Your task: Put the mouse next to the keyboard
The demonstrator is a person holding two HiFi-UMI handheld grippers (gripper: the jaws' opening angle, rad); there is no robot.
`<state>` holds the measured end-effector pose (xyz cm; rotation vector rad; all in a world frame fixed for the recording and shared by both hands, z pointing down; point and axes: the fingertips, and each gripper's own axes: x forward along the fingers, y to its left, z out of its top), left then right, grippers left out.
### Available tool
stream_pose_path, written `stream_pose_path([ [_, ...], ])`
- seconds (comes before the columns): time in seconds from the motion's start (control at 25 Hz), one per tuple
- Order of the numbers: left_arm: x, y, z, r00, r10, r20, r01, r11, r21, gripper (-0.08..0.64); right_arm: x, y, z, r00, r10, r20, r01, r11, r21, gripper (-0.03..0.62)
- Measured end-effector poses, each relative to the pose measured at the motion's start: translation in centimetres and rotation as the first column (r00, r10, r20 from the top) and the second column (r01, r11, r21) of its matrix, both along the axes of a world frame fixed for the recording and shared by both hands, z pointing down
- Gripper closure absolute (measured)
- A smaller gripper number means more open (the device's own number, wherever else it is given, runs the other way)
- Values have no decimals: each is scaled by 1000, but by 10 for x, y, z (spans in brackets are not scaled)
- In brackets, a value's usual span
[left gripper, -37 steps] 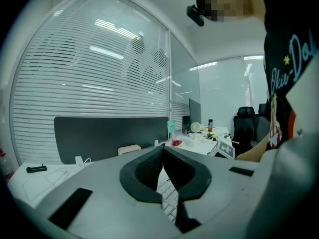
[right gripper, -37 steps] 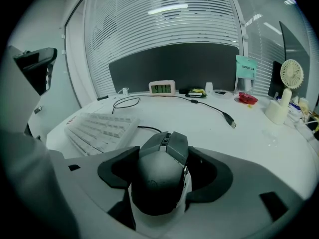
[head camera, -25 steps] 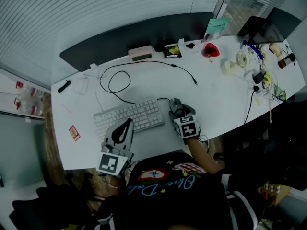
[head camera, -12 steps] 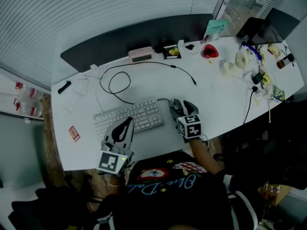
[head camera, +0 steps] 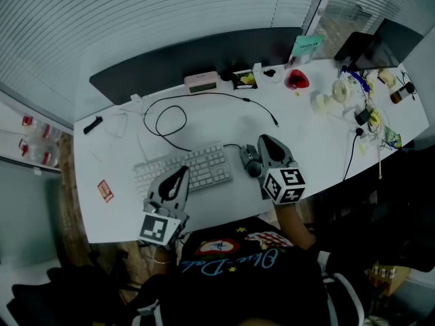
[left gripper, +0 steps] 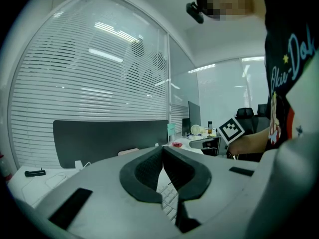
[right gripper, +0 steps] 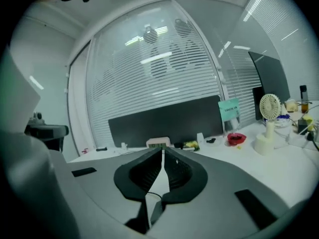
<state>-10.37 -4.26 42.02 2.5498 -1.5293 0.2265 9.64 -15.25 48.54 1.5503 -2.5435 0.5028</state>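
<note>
The dark mouse (head camera: 249,160) lies on the white desk (head camera: 319,141) just off the right end of the white keyboard (head camera: 182,170), its cable running back from it. My right gripper (head camera: 264,140) hovers right beside the mouse, on its right, apart from it. In the right gripper view my right gripper (right gripper: 163,151) has its jaws closing tip to tip, with nothing between them. My left gripper (head camera: 181,172) rests over the keyboard's front edge. In the left gripper view my left gripper (left gripper: 163,149) is shut and empty, with keyboard keys (left gripper: 170,198) showing below it.
A black cable (head camera: 164,119) loops behind the keyboard. Along the back stand a dark partition (head camera: 197,53), a small clock (head camera: 201,81), a red bowl (head camera: 297,79) and a desk fan (head camera: 342,87). Clutter and wires (head camera: 370,117) fill the right end. A red card (head camera: 105,188) lies front left.
My right gripper has come off the mouse, moved right and up, and its jaws have gone from wide to closed. The mouse stays by the keyboard. The left gripper has not moved.
</note>
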Motion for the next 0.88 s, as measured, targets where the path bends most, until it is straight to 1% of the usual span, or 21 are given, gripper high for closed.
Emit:
stream_pose_path([
  [0.2,-3,1,0,1000,-8,-2,8,1000,5,560,-10,4,-32,998,-51,26,49,996,72,585],
  [0.32,-4,1,1,1000,-10,1,10,1000,5,560,-15,6,-39,997,-77,24,74,993,92,594],
  [0.48,-5,2,2,1000,-13,-1,13,1000,8,560,-20,8,-39,995,-99,-3,99,991,94,594],
  [0.88,-4,3,2,1000,-16,-4,16,1000,3,560,-23,11,-39,993,-117,5,116,989,87,594],
])
